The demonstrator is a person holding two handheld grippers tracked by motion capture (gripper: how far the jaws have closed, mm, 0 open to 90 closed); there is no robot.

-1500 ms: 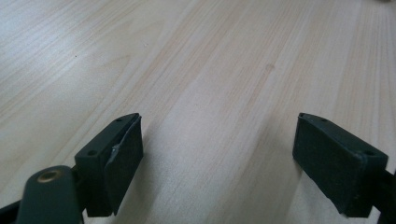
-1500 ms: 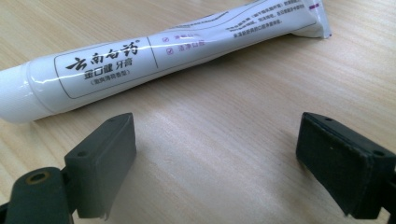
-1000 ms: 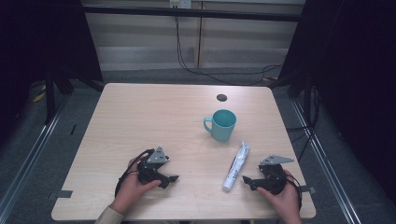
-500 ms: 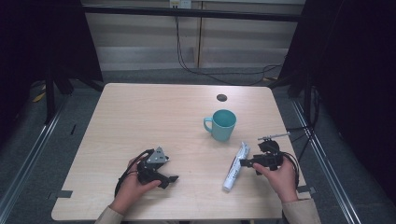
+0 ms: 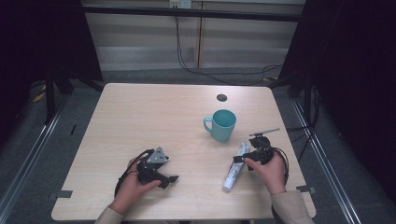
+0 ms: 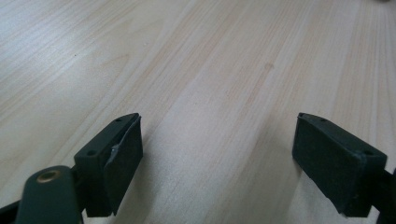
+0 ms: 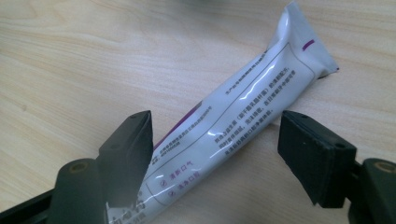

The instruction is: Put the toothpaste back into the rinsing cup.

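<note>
The white plastic tube with purple print (image 7: 243,116) lies flat on the pale wooden table (image 5: 140,121), near the front right corner, with its flat crimped end toward the teal ceramic mug (image 5: 221,124). The mug stands upright just behind the tube, apart from it, with its handle to the left.

The right tongs (image 5: 243,157) are over the middle of the tube, held by the person's right hand (image 5: 267,169). In the right gripper view the tube runs on a slant between the two black jaws. The left jaw is against the tube's side or just over it; I cannot tell if it touches. The right jaw stands clear of the tube, with bare wood between them. The jaws have just been closing a little, but they are wide and do not press on the tube.

The left tongs (image 5: 168,179) rest low near the front left part of the table, in the person's left hand (image 5: 133,184). Their jaws are wide apart, with bare wood between them.

A small dark round hole (image 5: 222,97) is in the table behind the mug.
</note>
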